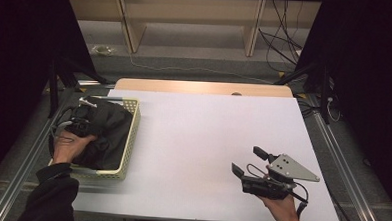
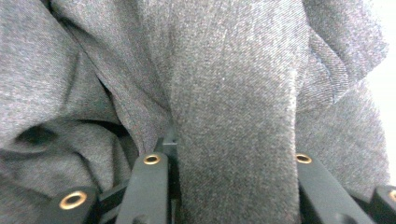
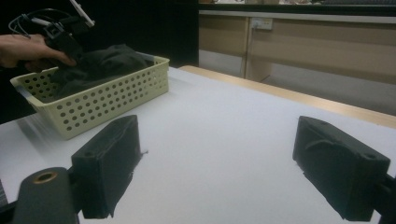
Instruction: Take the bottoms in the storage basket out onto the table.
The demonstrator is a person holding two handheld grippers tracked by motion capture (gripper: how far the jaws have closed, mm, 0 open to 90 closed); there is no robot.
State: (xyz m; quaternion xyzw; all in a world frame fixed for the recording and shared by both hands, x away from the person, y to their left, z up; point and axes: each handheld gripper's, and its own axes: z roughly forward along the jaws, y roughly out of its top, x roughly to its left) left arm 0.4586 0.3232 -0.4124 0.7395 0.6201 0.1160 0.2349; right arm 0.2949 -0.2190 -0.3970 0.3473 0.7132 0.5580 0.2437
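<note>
Here, a fold of the dark cloth (image 2: 233, 121) is pinched between the left gripper's (image 1: 81, 119) jaws – cloth heaped in the basket (image 1: 130, 137) at the table's (image 1: 207, 141) left, fold running straight out from the jaws – while the right gripper (image 1: 254, 165) is held spread, well apart.

Overhead light falls bright on the white desk (image 1: 207, 141) while the surroundings sink into darkness. The left gripper view is soft and grainy on grey cloth (image 2: 224, 93); its right edge glares white.
</note>
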